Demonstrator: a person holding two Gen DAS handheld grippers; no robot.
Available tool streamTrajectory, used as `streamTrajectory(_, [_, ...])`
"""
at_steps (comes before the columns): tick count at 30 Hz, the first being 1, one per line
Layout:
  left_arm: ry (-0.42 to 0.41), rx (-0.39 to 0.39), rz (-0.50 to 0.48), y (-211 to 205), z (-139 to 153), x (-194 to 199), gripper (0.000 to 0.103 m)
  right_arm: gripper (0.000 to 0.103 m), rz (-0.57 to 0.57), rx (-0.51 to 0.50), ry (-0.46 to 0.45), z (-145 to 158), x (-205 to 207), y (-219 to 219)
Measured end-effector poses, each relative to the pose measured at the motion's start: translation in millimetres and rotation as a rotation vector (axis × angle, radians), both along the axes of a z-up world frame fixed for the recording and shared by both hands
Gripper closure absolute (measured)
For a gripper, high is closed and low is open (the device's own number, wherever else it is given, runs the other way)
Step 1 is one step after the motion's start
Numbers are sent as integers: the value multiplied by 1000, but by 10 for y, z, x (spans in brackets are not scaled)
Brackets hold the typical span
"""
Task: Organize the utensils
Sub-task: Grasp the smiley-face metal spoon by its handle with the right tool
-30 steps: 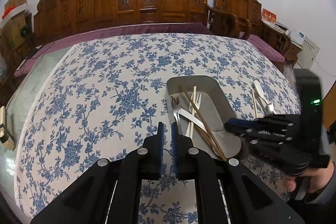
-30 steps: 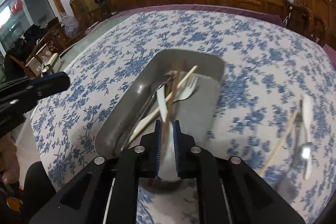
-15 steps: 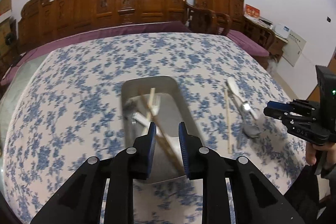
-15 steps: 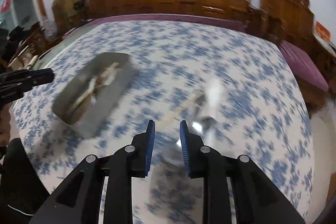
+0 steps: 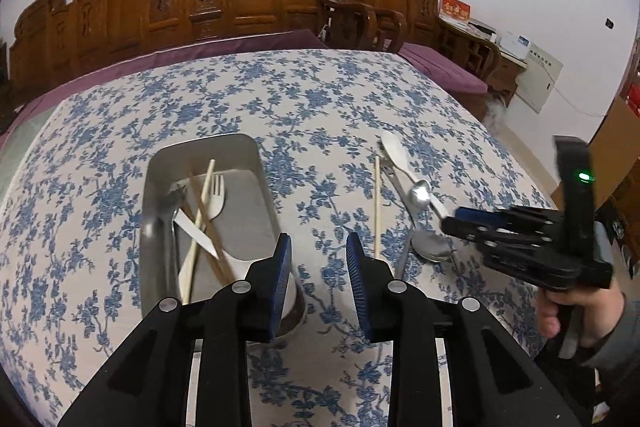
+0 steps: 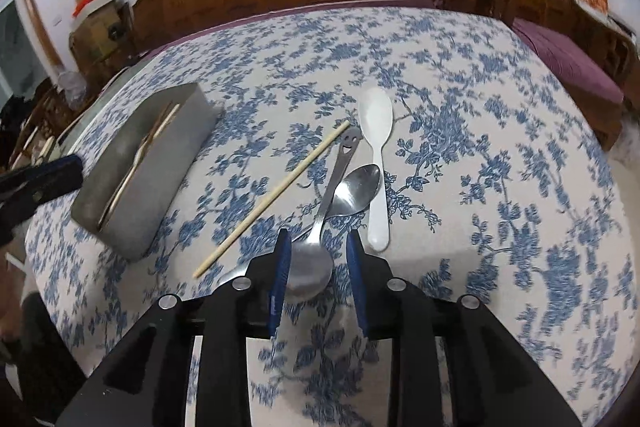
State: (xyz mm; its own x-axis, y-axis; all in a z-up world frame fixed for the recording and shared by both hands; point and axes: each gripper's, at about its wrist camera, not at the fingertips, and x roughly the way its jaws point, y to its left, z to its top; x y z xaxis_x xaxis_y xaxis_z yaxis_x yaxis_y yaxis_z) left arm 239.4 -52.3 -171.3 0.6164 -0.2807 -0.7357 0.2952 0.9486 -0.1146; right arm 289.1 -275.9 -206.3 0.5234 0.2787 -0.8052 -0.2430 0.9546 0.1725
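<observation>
A steel tray (image 5: 264, 195) on a table (image 5: 100, 163) spread with blue-flowered cloth holds a white fork (image 5: 216, 201), chopsticks (image 5: 202, 215) and a white knife (image 5: 196, 231) lying crossed. The left gripper (image 5: 319, 267) hangs over the tray's near right corner, its blue-padded jaws opening with nothing between them. To the right lie a single chopstick (image 5: 376, 203), a white spoon (image 5: 396, 155) and two metal spoons (image 5: 426, 223), with the right gripper (image 5: 452, 221), held in a hand (image 5: 576, 311), just over them.

Both hand-held grippers (image 5: 319, 251) (image 6: 315, 247) now parted, empty.
</observation>
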Motion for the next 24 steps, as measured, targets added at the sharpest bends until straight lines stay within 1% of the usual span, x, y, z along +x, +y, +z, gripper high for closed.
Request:
streamTrajectory(7, [3,-3,-13,-54,-4,-38,76,72,-53,8,13,-74,212,-77])
streamTrajectory(10, [8,-4,-18,-84,-32,-34,76,72,-48,11,25,-81,238,-108])
streamTrajectory(12, [12,-6,-20,-100,-54,-36,76,72,-25,22,43,-111,218,-93])
streamTrajectory(15, [19,-8,-24,-121,-97,-33,76,72,8,-22,51,-174,189,-3])
streamTrajectory(20, [20,-5,-33,-160,-109,-60,76,72,34,-41,59,-224,210,132])
streamTrajectory(24, [19,-5,-33,-176,-101,-70,76,74,45,-100,65,-245,261,248])
